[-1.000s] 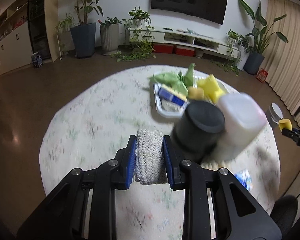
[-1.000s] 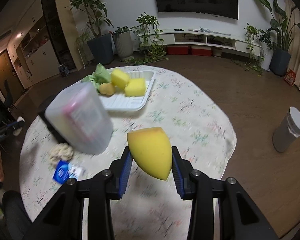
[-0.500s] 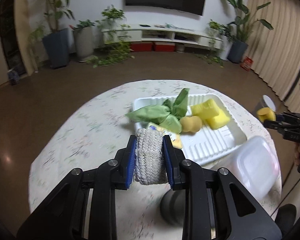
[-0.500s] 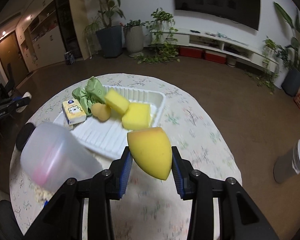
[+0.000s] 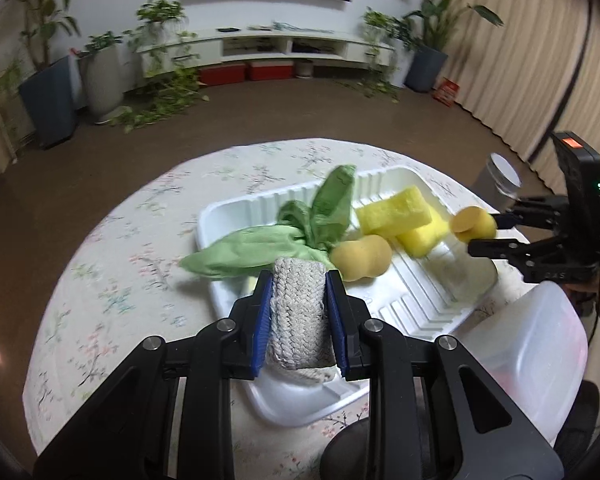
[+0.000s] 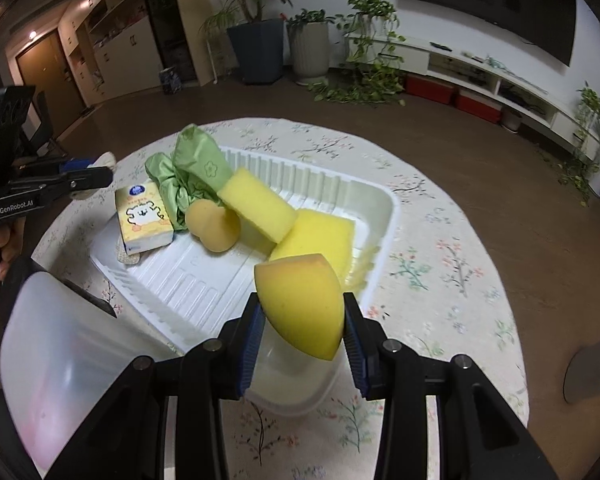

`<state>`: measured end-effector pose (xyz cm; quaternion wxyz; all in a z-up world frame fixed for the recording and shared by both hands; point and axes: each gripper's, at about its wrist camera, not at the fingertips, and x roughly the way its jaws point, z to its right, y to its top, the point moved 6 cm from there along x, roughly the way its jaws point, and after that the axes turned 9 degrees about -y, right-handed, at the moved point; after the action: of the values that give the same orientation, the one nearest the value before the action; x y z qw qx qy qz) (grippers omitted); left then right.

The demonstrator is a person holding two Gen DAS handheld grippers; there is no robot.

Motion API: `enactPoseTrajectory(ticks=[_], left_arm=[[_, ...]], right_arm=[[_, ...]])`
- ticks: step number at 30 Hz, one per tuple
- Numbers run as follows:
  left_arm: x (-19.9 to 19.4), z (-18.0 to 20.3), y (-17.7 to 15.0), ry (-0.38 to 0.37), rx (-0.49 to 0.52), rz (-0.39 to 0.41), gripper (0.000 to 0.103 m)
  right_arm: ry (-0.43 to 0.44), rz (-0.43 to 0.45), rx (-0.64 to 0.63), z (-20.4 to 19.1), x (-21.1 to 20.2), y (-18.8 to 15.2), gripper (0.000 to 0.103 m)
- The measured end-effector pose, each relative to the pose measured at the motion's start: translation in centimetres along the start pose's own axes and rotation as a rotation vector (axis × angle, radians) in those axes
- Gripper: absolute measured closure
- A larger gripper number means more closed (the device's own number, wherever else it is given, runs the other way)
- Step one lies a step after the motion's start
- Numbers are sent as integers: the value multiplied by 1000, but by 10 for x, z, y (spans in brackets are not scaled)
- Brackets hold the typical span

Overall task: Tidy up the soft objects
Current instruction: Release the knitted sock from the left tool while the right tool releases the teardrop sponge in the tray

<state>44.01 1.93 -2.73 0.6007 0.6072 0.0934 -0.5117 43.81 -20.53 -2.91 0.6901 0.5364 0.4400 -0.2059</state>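
While both hand-held grippers are hovering over it, the desk, round and covered in a floral cloth, is carrying everything the task concerns. A translucent tub is standing at the near edge, close to the cameras and partly blurred; its contents cannot be made out.

A white ribbed tray is sitting mid-desk and is evidently serving as the collection point, since the soft items are already lying inside it. A green cloth is draping over the far-left rim. Two yellow sponges are resting stacked and touching, one tilted across the other. A tissue pack is leaning at the left end, and a peanut-shaped puff is lying between the pack and the sponges, touching the upper sponge.

The left hand-held gripper is clamping a woven pad upright between its blue jaws, above the tray's near-left corner. The right hand-held gripper is pinching a teardrop sponge by its flanks, point downward, over the near-right rim. Both are gripping lightly across the narrow dimension, probably so that the soft bodies are not crushing. Judged from position, each item is being lined up for release onto bare tray floor.
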Motion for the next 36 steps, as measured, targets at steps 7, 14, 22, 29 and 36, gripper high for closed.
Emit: enactPoseTrajectory(ticks=[7,14,22,29,36], left_arm=[[23,10,5,-37,49,-34,79],[44,7,-2,-46,36,-79,62],[43,2,-5,-43,14,-66,50],[37,0,-5,-35,15,-38,41],[9,-11,-4,-20,-17,18,39]], right_arm=[[7,-14,-36,-7,18,5,62],[6,-23,-71,-15,33,8,61],[6,-25,-79,-13,38,3,61],[5,-25,-53,-12,35,-1,46],[-4,12,-13,2,20,2,42]])
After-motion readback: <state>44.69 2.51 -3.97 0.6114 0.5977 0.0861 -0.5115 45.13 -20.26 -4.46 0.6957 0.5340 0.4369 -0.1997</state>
